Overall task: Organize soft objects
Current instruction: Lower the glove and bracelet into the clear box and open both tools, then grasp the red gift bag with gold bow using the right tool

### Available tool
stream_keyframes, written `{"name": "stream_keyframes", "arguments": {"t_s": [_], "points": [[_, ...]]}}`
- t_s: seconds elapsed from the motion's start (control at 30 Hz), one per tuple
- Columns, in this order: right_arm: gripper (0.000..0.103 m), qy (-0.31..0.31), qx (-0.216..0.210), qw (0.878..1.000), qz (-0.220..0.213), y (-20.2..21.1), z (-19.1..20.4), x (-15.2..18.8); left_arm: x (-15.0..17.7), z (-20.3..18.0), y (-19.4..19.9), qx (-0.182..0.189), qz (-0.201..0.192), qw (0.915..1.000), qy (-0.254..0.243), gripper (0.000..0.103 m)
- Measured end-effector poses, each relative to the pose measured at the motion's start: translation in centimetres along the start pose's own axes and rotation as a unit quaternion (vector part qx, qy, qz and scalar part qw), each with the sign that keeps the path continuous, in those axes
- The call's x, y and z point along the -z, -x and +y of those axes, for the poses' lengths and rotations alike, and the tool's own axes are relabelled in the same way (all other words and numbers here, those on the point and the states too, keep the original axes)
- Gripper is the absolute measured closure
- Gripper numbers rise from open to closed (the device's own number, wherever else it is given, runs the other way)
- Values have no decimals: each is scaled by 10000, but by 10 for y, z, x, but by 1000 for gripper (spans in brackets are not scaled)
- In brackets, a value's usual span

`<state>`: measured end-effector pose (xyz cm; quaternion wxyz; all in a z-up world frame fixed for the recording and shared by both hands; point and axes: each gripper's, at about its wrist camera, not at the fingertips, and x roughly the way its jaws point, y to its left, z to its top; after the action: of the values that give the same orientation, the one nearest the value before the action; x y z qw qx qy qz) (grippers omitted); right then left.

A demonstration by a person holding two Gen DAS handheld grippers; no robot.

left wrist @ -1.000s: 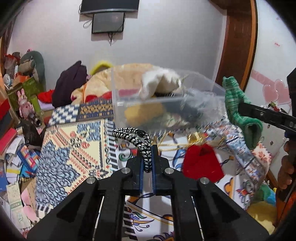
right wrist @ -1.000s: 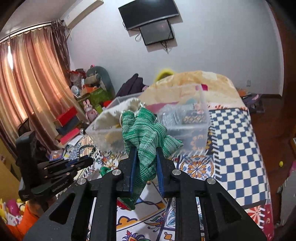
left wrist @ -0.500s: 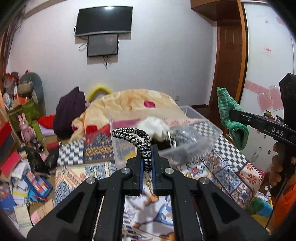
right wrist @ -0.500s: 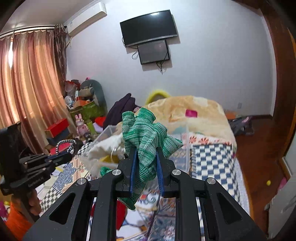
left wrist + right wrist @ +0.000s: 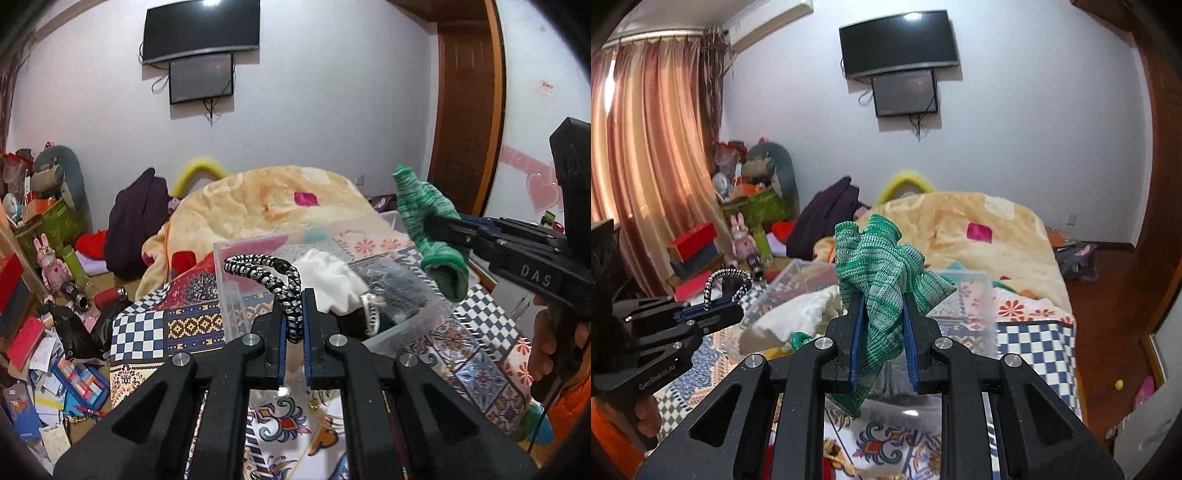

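Note:
My left gripper (image 5: 293,299) is shut on a black-and-white braided hair band (image 5: 269,275), held in the air just before the clear plastic bin (image 5: 231,295). The bin holds a white cloth (image 5: 325,277), a grey fuzzy item (image 5: 391,286) and other soft things. My right gripper (image 5: 882,299) is shut on a green knitted glove (image 5: 882,266), held above the bin (image 5: 982,295). The glove also shows in the left wrist view (image 5: 428,229), over the bin's right end. The left gripper with the hair band (image 5: 726,282) shows at the left of the right wrist view.
The bin stands on a patterned quilt (image 5: 476,373) on the bed. A beige blanket (image 5: 266,206) and a dark garment (image 5: 136,218) lie behind it. Boxes, toys and papers (image 5: 44,332) clutter the floor at the left. A wooden door (image 5: 469,110) is at the right.
Both grippers have risen and tilted up with their loads still held. The bin now sits lower in both views, and the red item on the quilt has dropped out of sight.

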<state>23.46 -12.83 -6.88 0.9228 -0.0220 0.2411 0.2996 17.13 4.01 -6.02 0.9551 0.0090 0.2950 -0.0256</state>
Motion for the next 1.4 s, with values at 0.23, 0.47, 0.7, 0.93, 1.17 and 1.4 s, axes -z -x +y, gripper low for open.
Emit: {"name": "stream_keyframes", "arguments": {"t_s": [0.23,0.47,0.7,0.93,1.17,1.4], "points": [[85,221,31,9986,485,-33,11,8,7,2,-28,28,277,9996,10,97],[82,303,-53,9967,752,-38,13,14,11,-2,-41,76,422,9991,-25,97],[53,369,-65,9979,537,-11,16,18,16,-5,-45,6,535,9985,-73,94],[42,479,-284,9978,350,18,23,32,19,-11,-39,-131,448,9987,-212,70],[40,482,-552,9950,681,16,28,57,21,-5,-27,31,395,9992,-46,50],[40,444,-711,9880,1294,-8,30,87,27,-2,-15,141,355,9993,23,44]]}}
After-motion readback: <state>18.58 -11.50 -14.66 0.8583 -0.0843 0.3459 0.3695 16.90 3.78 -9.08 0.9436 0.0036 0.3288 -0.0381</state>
